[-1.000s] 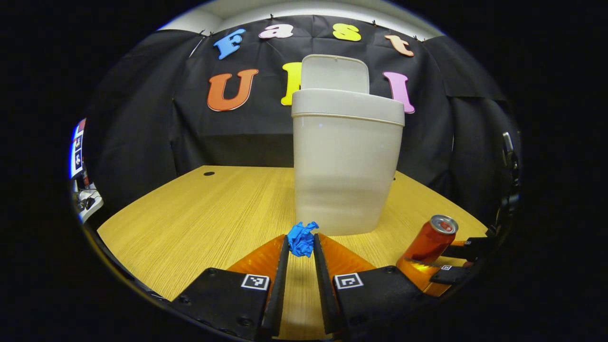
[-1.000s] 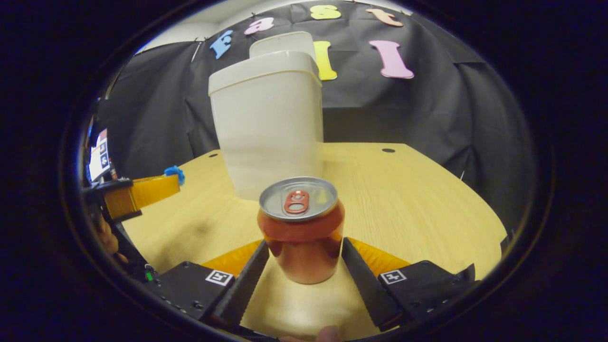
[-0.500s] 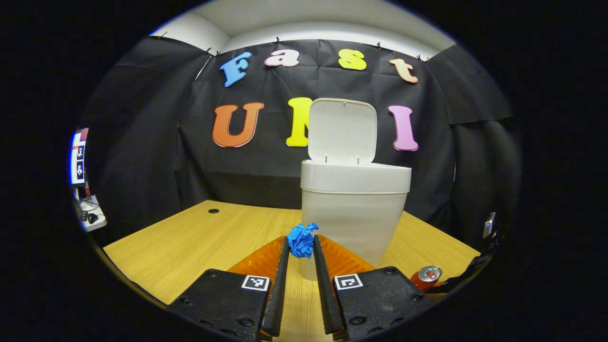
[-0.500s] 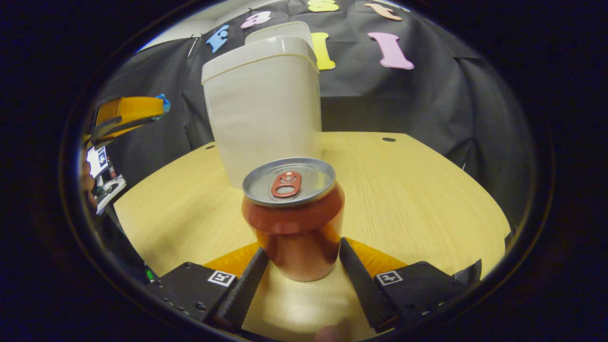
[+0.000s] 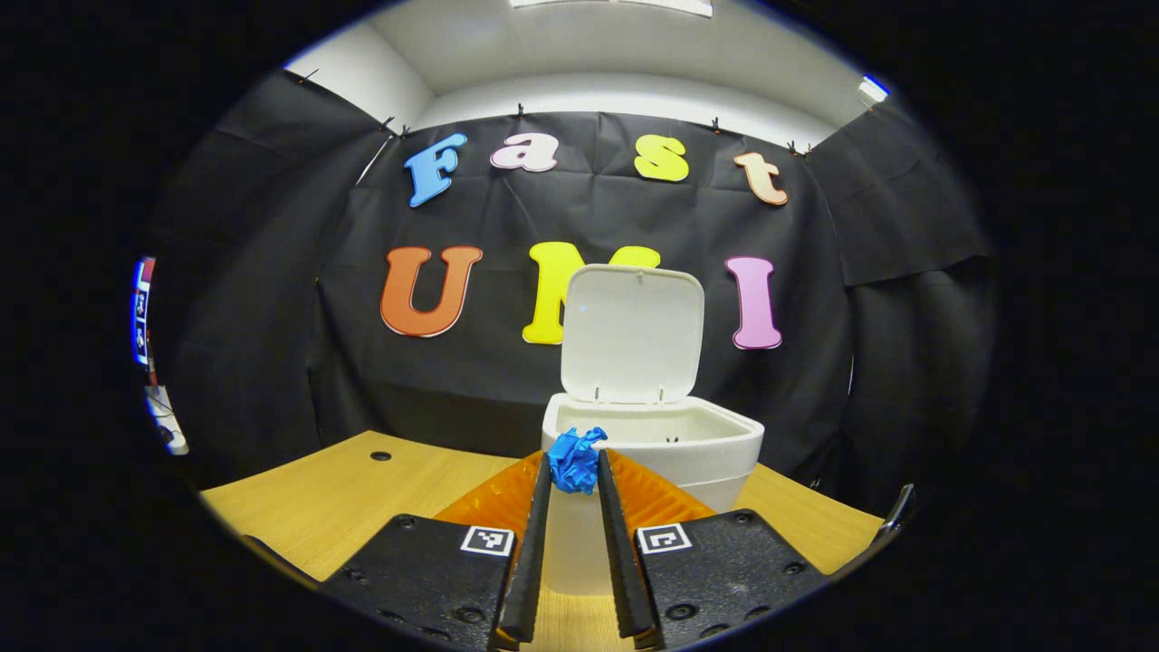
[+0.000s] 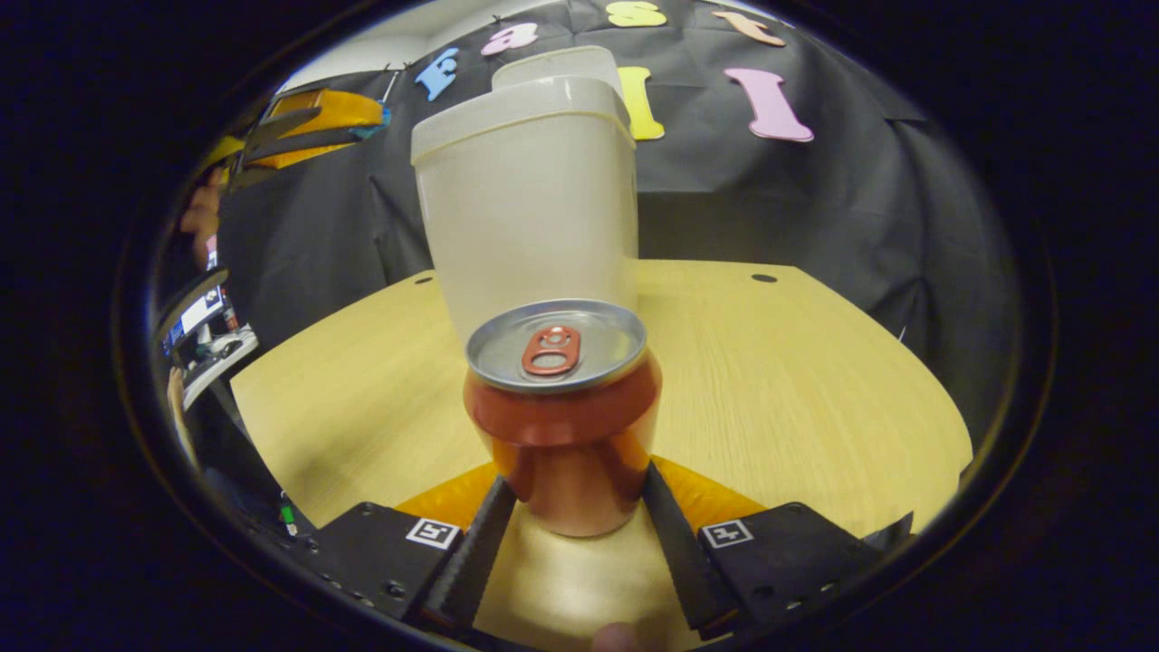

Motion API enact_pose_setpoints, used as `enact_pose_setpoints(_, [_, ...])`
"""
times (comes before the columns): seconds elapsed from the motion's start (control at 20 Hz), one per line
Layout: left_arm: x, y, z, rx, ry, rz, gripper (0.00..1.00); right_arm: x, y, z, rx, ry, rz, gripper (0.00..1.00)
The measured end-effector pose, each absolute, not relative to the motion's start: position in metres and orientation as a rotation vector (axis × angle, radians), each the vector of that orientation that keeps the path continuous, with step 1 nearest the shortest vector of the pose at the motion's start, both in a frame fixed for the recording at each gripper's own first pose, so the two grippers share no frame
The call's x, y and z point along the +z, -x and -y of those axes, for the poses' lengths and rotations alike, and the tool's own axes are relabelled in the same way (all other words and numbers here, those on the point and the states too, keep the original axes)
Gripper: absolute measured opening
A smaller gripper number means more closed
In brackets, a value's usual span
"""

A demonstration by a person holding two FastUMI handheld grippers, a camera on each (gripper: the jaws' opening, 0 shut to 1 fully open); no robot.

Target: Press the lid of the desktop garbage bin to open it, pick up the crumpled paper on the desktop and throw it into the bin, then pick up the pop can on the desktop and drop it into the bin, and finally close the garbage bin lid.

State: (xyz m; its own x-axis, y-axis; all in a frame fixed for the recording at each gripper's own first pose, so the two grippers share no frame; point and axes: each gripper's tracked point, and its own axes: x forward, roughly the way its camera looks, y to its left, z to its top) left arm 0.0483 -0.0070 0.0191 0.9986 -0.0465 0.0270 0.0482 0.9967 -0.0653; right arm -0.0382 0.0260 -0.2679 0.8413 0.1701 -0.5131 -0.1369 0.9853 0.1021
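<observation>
The blue crumpled paper [image 5: 575, 460] is pinched between the tips of my left gripper [image 5: 573, 469], which is shut on it and held high in front of the bin. The white garbage bin [image 5: 724, 441] stands on the wooden table just beyond, its lid [image 5: 632, 333] upright and the inside showing. In the right gripper view the red pop can [image 6: 561, 407] stands upright between the fingers of my right gripper [image 6: 570, 493], both pressing its sides. Behind it rises the bin [image 6: 530, 208], and the left gripper [image 6: 312, 127] hangs at the upper left.
The wooden table [image 6: 815, 389] spreads wide to the right of the bin, with a small cable hole [image 6: 763, 278] near its far edge. A person's hand [image 6: 204, 213] and some equipment [image 6: 204, 321] sit off the table's left side.
My left gripper has risen with the paper from table height to above the bin's rim, so the bin's inside now shows. The right gripper has closed in on the can.
</observation>
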Motion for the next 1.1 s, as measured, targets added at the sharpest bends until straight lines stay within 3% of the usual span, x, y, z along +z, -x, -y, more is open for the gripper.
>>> enact_pose_setpoints(0.25, [0.055,-0.084,0.016,-0.069,0.032,0.088,0.39,-0.255,0.039,-0.022,0.180,-0.063,-0.523,0.82])
enact_pose_setpoints(0.3, [0.058,-0.094,0.016,-0.066,0.021,0.095,0.35,-0.254,0.039,-0.019,0.178,-0.068,-0.519,0.82])
enact_pose_setpoints(0.6, [0.038,-0.132,0.031,-0.096,0.015,0.036,0.35,-0.250,0.037,-0.004,0.159,-0.104,-0.518,0.82])
enact_pose_setpoints(0.8, [0.027,-0.139,0.041,-0.126,0.031,-0.007,0.44,-0.240,0.031,0.001,0.151,-0.111,-0.496,0.82])
enact_pose_setpoints(0.85, [0.026,-0.139,0.042,-0.130,0.032,-0.010,0.41,-0.239,0.030,0.000,0.152,-0.114,-0.492,0.82])
enact_pose_setpoints(0.9, [0.028,-0.137,0.044,-0.134,0.032,-0.010,0.59,-0.238,0.030,-0.001,0.154,-0.114,-0.487,0.82])
enact_pose_setpoints(0.95, [0.029,-0.135,0.044,-0.135,0.034,-0.004,0.63,-0.238,0.029,-0.001,0.155,-0.112,-0.486,0.82])
enact_pose_setpoints(1.0, [0.031,-0.133,0.043,-0.134,0.036,0.005,0.88,-0.241,0.029,-0.001,0.156,-0.109,-0.490,0.82])
enact_pose_setpoints(1.1, [0.037,-0.131,0.042,-0.134,0.033,0.019,1.00,-0.244,0.030,-0.001,0.156,-0.114,-0.497,0.81])
